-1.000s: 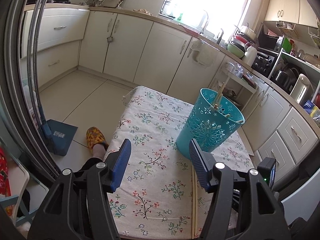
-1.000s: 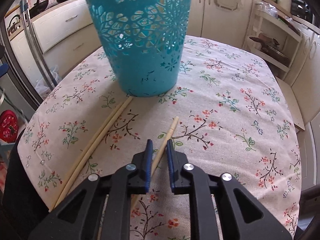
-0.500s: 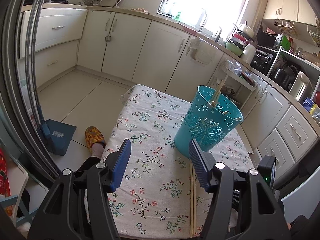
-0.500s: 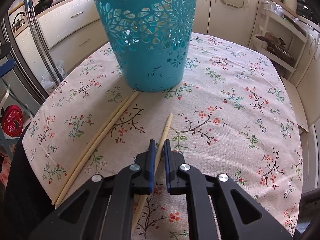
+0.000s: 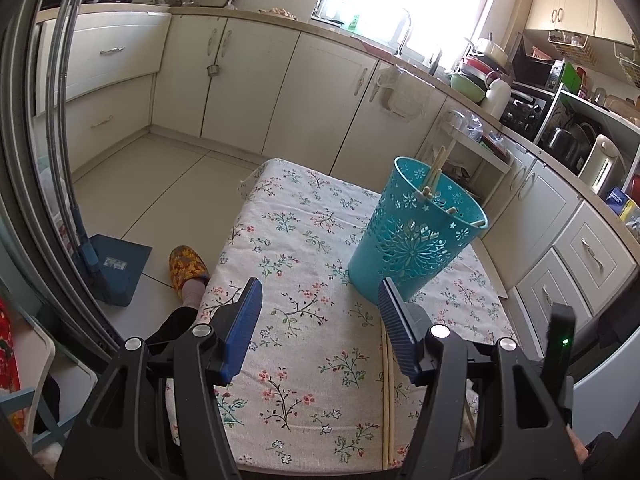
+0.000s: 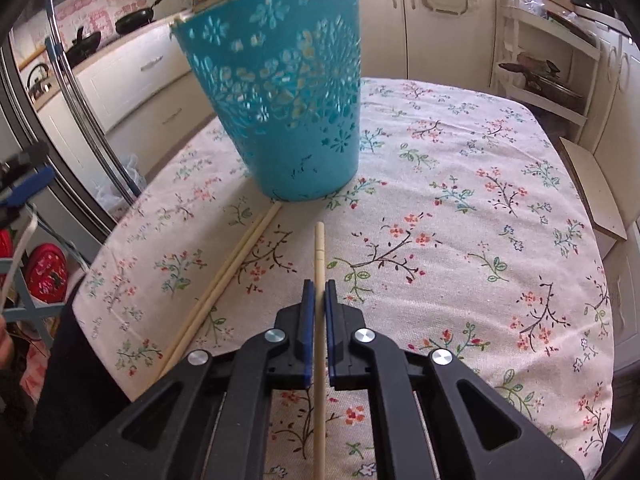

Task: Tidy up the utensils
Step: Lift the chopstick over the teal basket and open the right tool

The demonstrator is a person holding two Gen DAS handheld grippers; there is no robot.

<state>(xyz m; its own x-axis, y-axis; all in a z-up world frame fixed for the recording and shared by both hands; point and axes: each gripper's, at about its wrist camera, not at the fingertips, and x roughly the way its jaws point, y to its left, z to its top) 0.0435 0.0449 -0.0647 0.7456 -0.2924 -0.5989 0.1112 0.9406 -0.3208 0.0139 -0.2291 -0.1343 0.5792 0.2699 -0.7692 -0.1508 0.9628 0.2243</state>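
Wooden chopstick point(image 6: 319, 264), clamped between right jaws

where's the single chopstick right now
In the right wrist view the single chopstick is clamped in the right tool, pointing toward the teal basket. The chopstick pair lies on the tablecloth to its left.

A floral tablecloth point(image 5: 304, 240) — beside it, a patterned slipper point(image 5: 187, 266) and blue dustpan point(image 5: 118, 268).

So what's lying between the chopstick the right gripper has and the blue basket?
Only bare flowered tablecloth, in the right wrist view: the held chopstick in the right gripper stops short of the basket. Two loose chopsticks lie left.
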